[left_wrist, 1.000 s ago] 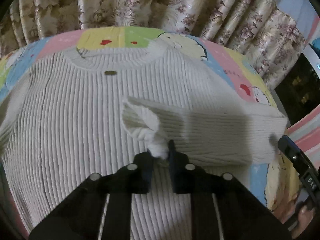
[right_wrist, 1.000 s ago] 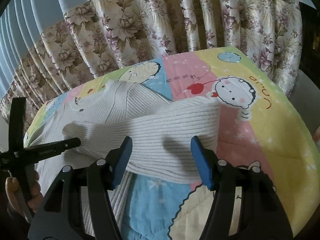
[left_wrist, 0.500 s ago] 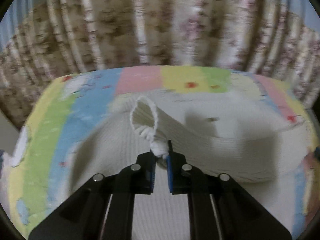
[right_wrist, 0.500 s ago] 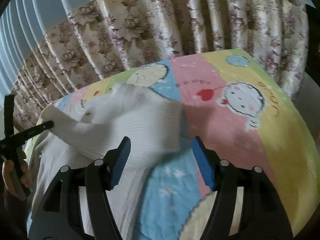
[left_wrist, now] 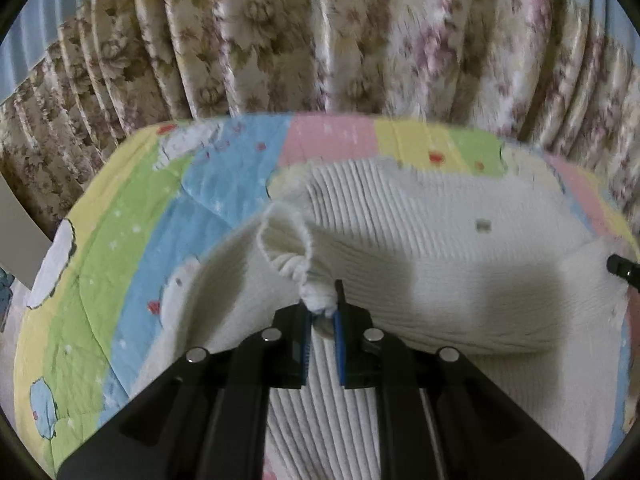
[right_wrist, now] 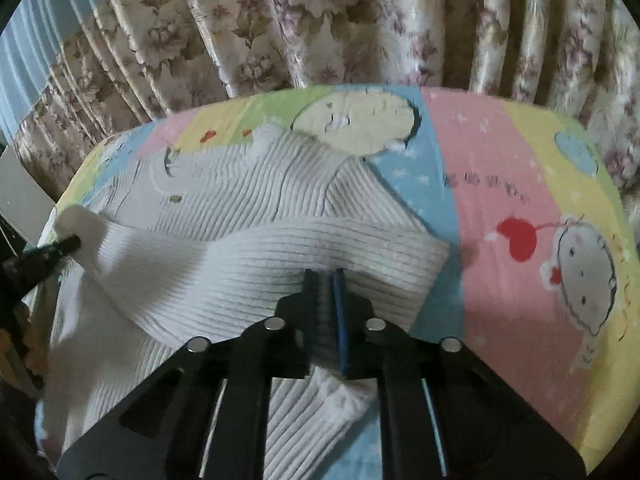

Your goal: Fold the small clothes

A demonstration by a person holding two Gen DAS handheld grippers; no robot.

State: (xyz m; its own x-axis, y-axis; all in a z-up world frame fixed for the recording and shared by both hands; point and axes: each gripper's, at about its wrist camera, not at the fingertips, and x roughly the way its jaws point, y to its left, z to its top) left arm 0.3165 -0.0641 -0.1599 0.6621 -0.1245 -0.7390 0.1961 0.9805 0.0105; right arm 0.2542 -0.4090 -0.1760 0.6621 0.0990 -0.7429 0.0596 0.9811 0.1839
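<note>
A white ribbed knit sweater (left_wrist: pixel 420 216) lies face up on a colourful cartoon quilt (left_wrist: pixel 132 248). My left gripper (left_wrist: pixel 322 312) is shut on the sleeve cuff (left_wrist: pixel 288 248) and holds the sleeve stretched across the sweater's body. In the right wrist view the sweater (right_wrist: pixel 248 184) fills the middle, with the sleeve (right_wrist: pixel 280 256) folded over it. My right gripper (right_wrist: pixel 326 280) is shut on the sweater at the sleeve's fold near the right side. The left gripper's tip (right_wrist: pixel 60 246) shows at the far left, holding the cuff.
Floral curtains (left_wrist: pixel 320 40) hang close behind the far edge of the quilt (right_wrist: pixel 520 184). The quilt's surface drops off at left and right. The right gripper's tip (left_wrist: pixel 622 268) shows at the right edge of the left wrist view.
My left gripper has carried the cuff leftward across the sweater. My right gripper, open before, has moved in and shut on the sweater at the sleeve's fold.
</note>
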